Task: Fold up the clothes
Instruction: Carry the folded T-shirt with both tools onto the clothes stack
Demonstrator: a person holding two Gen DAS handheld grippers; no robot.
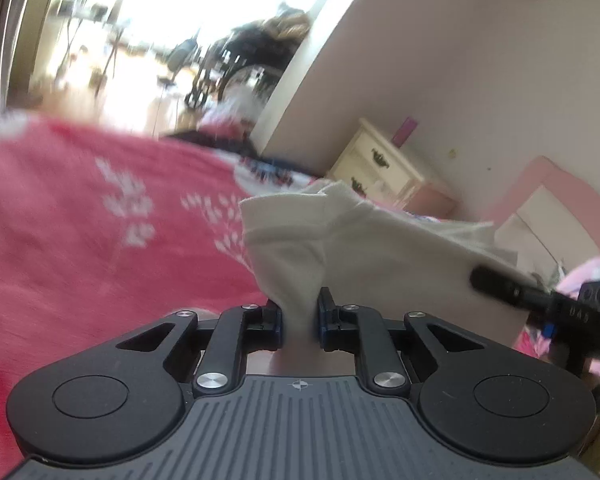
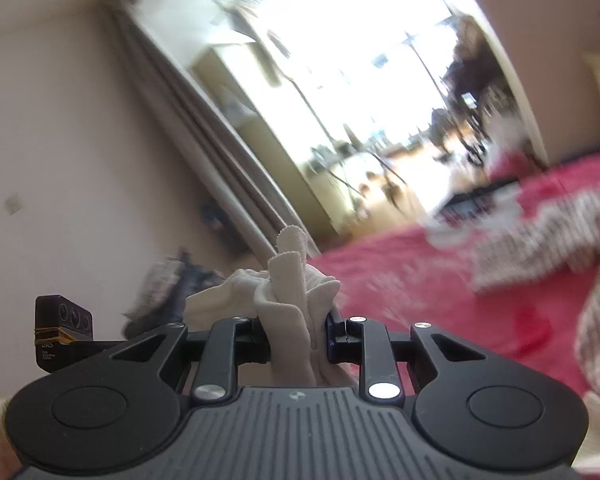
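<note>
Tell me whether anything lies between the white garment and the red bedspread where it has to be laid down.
Nothing visible does. Both the left gripper and the right gripper are shut on the white garment, and the red bedspread beside it is bare. A striped garment lies farther right on the bed.

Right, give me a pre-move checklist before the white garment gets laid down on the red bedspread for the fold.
1. Left gripper grasp: jaws closed on a bunch of the white garment. Ok.
2. Right gripper grasp: jaws closed on gathered white fabric. Ok.
3. Garment spread flat between the grippers: bunched and creased at both grips. Not ok.
4. Landing area on the red bedspread: open patterned surface ahead of the left gripper. Ok.
5. Other clothes clear of the spot: a striped garment lies on the bedspread to the right. Cannot tell.
6. Image sharpness: both views blurred. Not ok.
</note>
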